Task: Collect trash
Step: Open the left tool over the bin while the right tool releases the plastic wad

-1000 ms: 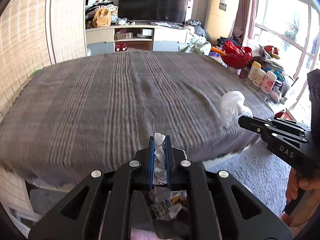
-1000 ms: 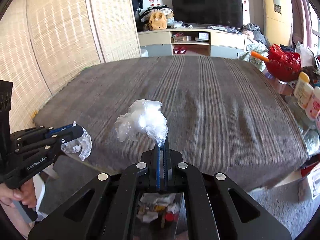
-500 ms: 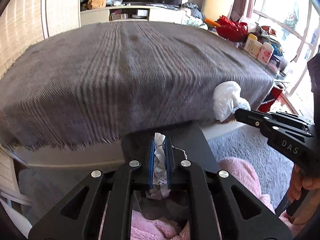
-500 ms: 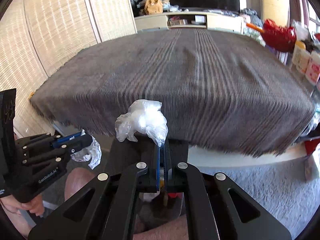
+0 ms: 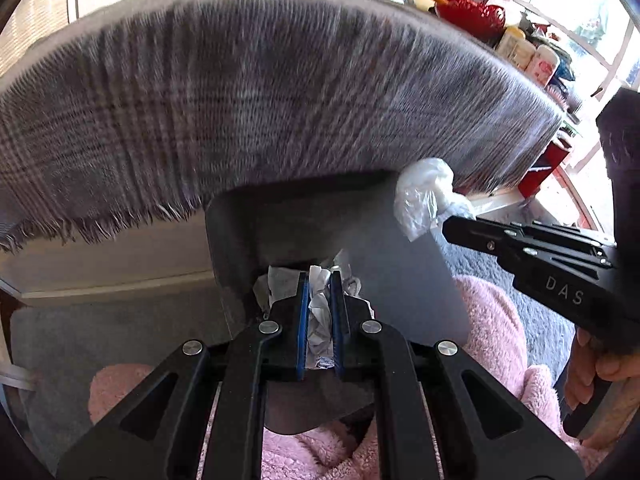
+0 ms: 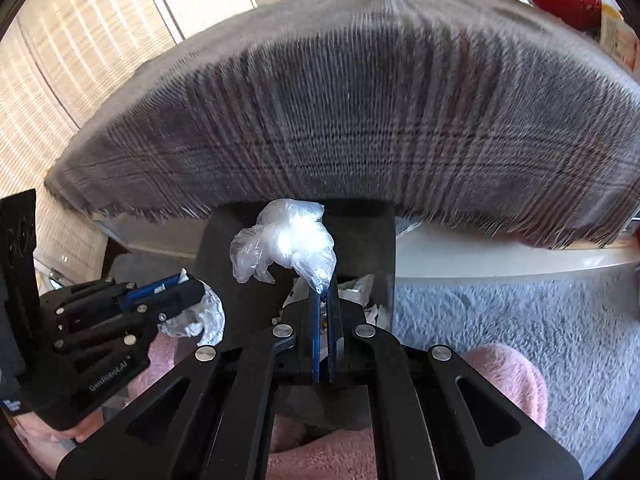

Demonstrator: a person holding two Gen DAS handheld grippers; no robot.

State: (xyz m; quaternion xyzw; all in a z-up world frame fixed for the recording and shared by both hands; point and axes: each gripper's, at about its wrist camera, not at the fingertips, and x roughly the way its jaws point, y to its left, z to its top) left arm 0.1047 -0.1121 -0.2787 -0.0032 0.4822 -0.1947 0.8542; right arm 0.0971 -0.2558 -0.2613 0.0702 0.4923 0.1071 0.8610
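While the left gripper (image 5: 320,280) pinches a crumpled white paper scrap (image 5: 319,312) and the right gripper (image 6: 325,292) a clear crinkled plastic wad (image 6: 286,242), both just above the dark grey bin (image 5: 280,224) ahead, either light piece could cling to a pad or drift past the rim.

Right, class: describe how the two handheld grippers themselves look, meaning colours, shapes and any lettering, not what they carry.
Both are matte black frames with triangular cut-outs and round silver bolts. The left gripper has narrow fingers lined with blue pads; its side reads "GenRobot.AI" in the right wrist view. The right gripper has the same blue-lined fingers and shows "DAS" on its side. Bare hands grip the handles.
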